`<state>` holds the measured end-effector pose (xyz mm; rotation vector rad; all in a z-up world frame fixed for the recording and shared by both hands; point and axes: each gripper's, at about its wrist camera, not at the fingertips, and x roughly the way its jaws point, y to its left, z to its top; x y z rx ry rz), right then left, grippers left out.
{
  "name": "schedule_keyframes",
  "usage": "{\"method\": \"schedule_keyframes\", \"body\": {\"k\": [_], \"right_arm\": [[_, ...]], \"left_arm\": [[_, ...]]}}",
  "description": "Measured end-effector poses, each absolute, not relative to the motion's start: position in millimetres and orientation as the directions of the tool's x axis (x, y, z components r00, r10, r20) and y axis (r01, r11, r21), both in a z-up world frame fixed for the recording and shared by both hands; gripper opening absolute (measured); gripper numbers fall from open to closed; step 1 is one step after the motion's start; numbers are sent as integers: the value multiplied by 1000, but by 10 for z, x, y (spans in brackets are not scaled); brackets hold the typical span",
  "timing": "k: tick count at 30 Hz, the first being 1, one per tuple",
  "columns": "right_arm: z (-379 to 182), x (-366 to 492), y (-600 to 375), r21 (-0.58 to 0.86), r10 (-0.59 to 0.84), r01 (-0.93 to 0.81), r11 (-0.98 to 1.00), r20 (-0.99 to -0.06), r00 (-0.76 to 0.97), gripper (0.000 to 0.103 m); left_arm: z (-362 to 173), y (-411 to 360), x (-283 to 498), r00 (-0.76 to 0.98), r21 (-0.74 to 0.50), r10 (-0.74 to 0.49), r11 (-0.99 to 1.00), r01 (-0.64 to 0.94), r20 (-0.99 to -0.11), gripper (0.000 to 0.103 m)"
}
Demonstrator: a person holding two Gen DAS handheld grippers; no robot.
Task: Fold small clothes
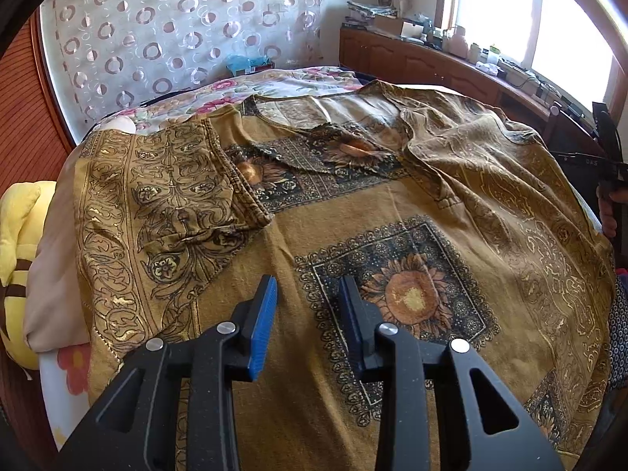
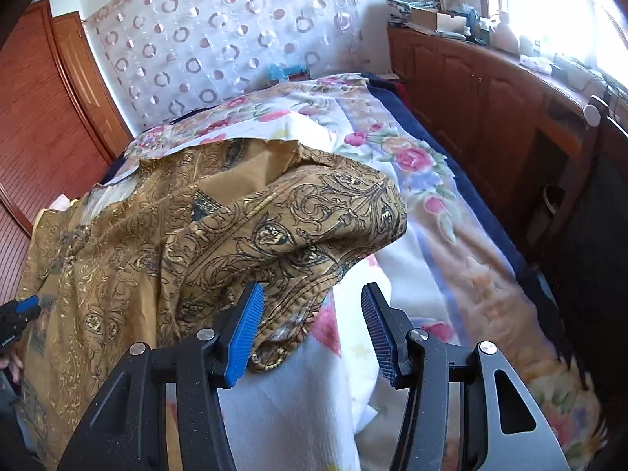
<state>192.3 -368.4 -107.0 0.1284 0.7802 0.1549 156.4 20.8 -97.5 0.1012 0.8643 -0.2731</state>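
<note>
Left gripper (image 1: pixel 308 294) hovers low over the shirt's (image 1: pixel 353 204) body, jaws a modest gap apart and nothing between the blue pads (image 1: pixel 262 329); gap is widening slowly. Just ahead of it, the sunflower print panel (image 1: pixel 404 298), flat. Right gripper (image 2: pixel 313 314) has jaws spread wide, nothing pinched; its left pad sits right beside the loose right sleeve cuff (image 2: pixel 282 337), maybe brushing it, cannot tell.

Where the garment is: ochre patterned T-shirt spread front-up on the floral bedspread (image 2: pixel 424 180), neck toward the far end. Left sleeve (image 1: pixel 172 188) is folded in over the chest; right sleeve (image 2: pixel 306 216) is bunched and humped off the side, not folded yet by the look of it.

Risks:
- Right jaws catch only the cuff hem, so the sleeve flops mid-fold and lands crooked.
- Grabbing too deep pinches bedspread with the sleeve and drags it.
- Pulling the right sleeve across with the body unpinned could slide the whole shirt and undo the left fold.
- Wrinkles along the right shoulder (image 1: pixel 463 149) get trapped under the fold.
- Shirt's near-left edge overhangs the pillow (image 1: pixel 51 274); a tug could pull it off.

Far back: dotted curtain (image 1: pixel 168 27), wooden cabinet (image 2: pixel 490 90) with clutter, not in play.
</note>
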Motion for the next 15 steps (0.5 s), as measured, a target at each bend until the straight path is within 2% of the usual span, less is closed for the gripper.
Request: {"method": "schedule_keyframes", "body": {"k": [8, 14, 15], "right_arm": [[-1019, 2069, -3698, 189, 235, -140, 972, -726, 646, 54], [-985, 2059, -3702, 98, 169, -141, 985, -709, 684, 26], [-991, 2069, -3679, 79, 150, -134, 988, -708, 690, 13]], "left_arm": [[-976, 211, 1563, 617, -21, -195, 960, 278, -762, 34], [-977, 222, 1566, 615, -30, -201, 960, 277, -762, 34], [-976, 224, 1567, 616, -28, -200, 960, 277, -762, 34]]}}
